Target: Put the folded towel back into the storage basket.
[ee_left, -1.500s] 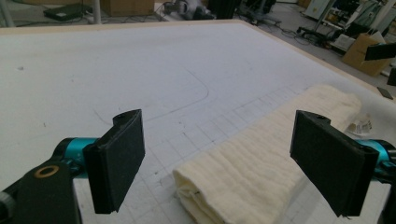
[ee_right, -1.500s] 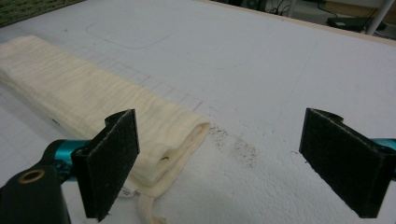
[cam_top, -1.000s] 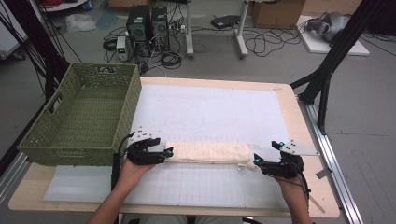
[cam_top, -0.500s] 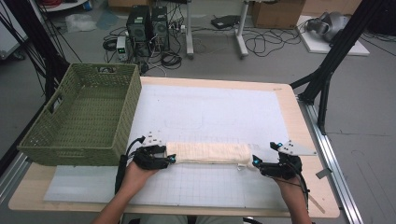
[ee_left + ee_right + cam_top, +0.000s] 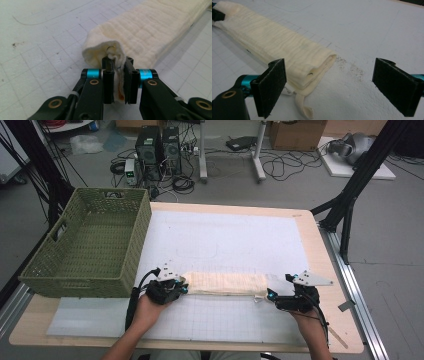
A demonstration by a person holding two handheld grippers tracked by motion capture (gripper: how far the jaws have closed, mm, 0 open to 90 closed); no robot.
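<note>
The left gripper (image 5: 117,82), its jaws just closed, pinches the folded cloth (image 5: 227,283) beside the basket (image 5: 90,247); the right gripper (image 5: 337,87) gapes open at its other end, nothing lifted yet.

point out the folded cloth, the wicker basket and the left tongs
folded cloth (image 5: 227,283), high view, middle of its top face
wicker basket (image 5: 127,257), high view, right side wall
left tongs (image 5: 117,72), left gripper view, midway between the fingertips, pinched on the cloth's end
</note>
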